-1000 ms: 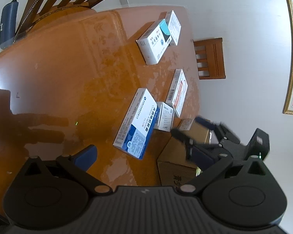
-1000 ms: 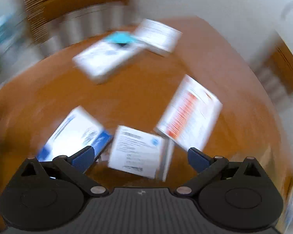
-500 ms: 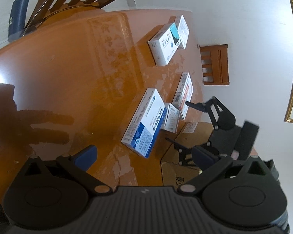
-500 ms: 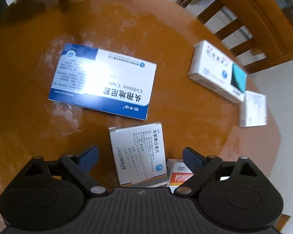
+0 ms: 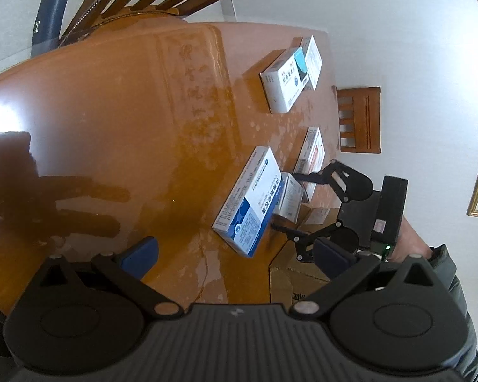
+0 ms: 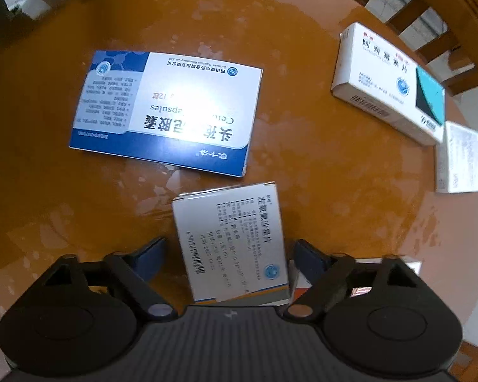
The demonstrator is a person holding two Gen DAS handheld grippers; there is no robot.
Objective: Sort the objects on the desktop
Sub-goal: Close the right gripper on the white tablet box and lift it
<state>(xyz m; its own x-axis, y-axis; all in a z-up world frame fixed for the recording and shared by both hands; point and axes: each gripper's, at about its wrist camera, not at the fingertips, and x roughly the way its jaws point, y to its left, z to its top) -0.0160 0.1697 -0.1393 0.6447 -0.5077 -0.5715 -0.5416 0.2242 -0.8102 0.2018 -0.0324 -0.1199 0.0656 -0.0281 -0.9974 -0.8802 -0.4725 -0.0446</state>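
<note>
- Right wrist view: wooden table point(image 6: 302, 102), glossy orange-brown, fills most of frame; chair point(image 6: 430, 3) behind far edge.
- Big blue/white box point(image 6: 165, 111) lies flat mid-table, glare on its face, apart from other boxes.
- White box w/ teal corner point(image 6: 388, 86) at far right near table edge; thin white box point(image 6: 460, 159) just beside it, edges look touching.
- Small white box point(image 6: 232, 242) lies flat btwn the right gripper point(image 6: 229, 254) fingers; jaws spread wide, a gap each side, not gripping.
- Red/white box point(image 6: 299, 286) peeks out under right finger, mostly hidden.
- Left wrist view: left gripper point(image 5: 232, 251) jaws wide apart, nothing btwn them, held off to table's side.
- Cardboard carton point(image 5: 290, 273) sits below table edge, partly hidden by the left gripper's finger.
- Same view shows the right gripper over small white box point(image 5: 291, 200), next to the big blue/white box point(image 5: 248, 203).
</note>
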